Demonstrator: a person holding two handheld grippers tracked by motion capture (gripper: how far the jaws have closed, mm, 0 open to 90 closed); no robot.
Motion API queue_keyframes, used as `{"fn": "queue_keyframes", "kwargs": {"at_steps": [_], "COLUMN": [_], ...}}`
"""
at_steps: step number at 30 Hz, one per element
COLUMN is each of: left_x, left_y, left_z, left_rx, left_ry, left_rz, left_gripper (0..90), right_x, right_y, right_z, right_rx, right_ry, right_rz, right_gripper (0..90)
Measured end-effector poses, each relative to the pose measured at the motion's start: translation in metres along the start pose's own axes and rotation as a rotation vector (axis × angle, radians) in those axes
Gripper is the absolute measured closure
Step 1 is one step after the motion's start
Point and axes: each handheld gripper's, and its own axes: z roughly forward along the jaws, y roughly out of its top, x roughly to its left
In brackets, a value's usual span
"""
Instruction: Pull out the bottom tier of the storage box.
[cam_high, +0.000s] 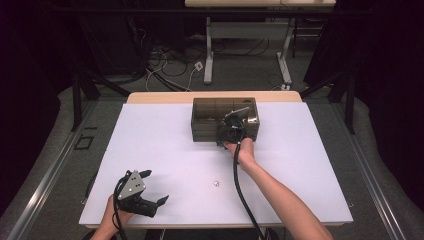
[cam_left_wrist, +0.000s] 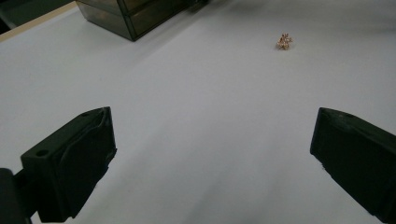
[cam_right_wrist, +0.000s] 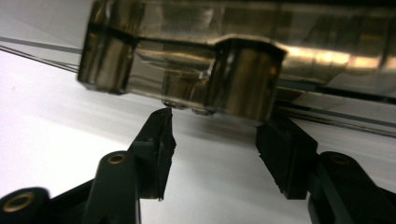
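A smoky transparent drawer box (cam_high: 200, 107) stands at the far middle of the white table (cam_high: 150, 145). My right gripper (cam_high: 227, 134) is pressed up against the box's front. In the right gripper view its jaws (cam_right_wrist: 217, 122) stand partly apart, just under a protruding drawer handle (cam_right_wrist: 245, 79), and the pads are not squeezing anything. A tiny gold trinket (cam_high: 215, 183) lies on the table, nearer the front. My left gripper (cam_high: 156, 186) rests near the front left corner, wide open, with nothing between its jaws (cam_left_wrist: 212, 158). Ahead of it lie the trinket (cam_left_wrist: 283, 41) and the box (cam_left_wrist: 130, 14).
The white sheet covers a wooden tabletop (cam_high: 150, 96) whose edge shows at the back. A black cable (cam_high: 240, 185) trails from the right gripper along the forearm. Beyond the table, another desk's legs (cam_high: 208, 55) and loose cables lie on the floor.
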Motion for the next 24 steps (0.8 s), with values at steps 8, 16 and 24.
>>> {"fn": "queue_keyframes", "kwargs": {"at_steps": [8,16,24], "left_x": [-0.0002,-0.0001,-0.0003], "left_y": [0.0004,0.0002,0.0001], "left_z": [0.0004,0.0004,-0.0003], "left_rx": [0.005,0.006,0.000], "left_ry": [0.004,0.003,0.012], "left_rz": [0.004,0.005,0.007], "left_gripper": [0.2,0.2,0.2], "right_x": [0.0006,0.0035,0.0037], "right_y": [-0.0018,-0.0032,-0.0040], "right_z": [0.0009,0.0018,0.0019], "right_rx": [-0.009,-0.016,-0.026], "right_ry": [-0.032,-0.075,-0.069], "right_rz": [0.004,0.016,0.009], "right_gripper": [53.0,56.8,57.2]}}
